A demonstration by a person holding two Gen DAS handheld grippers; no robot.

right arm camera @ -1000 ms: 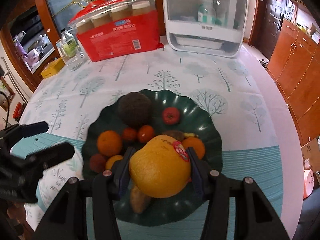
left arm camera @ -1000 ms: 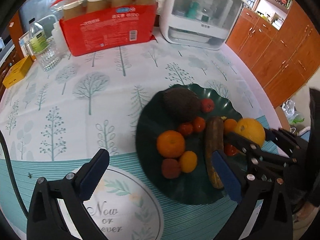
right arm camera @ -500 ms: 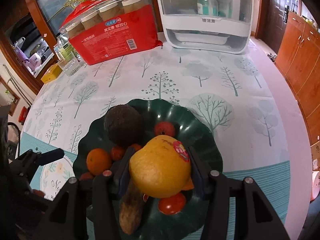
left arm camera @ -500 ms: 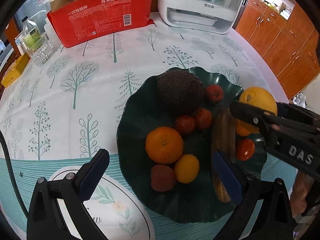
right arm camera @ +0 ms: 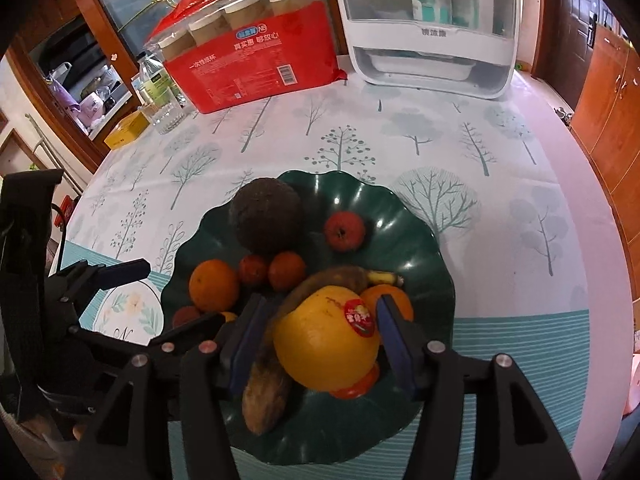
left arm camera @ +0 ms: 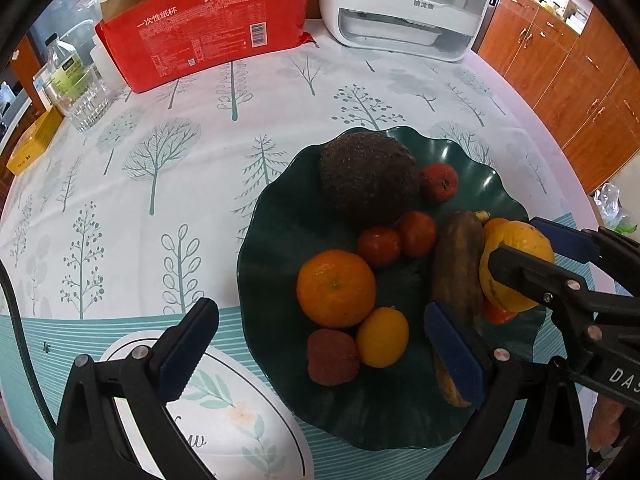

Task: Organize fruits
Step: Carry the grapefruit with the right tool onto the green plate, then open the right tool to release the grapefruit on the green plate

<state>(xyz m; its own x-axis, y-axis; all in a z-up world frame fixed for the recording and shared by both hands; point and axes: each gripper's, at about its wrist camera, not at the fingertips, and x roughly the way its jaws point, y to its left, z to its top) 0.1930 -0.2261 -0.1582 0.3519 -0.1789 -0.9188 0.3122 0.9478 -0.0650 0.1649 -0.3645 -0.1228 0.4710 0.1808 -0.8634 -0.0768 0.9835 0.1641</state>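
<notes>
Fingers: R (right arm camera: 324,344) grips yellow stickered grapefruit (right arm camera: 326,340) over plate (right arm camera: 400,216); L (left arm camera: 316,352) wide.

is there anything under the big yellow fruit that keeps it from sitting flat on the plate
Yes. The right gripper has the yellow fruit over the plate, but a brown banana, a red tomato and an orange lie right beneath and beside it.
</notes>
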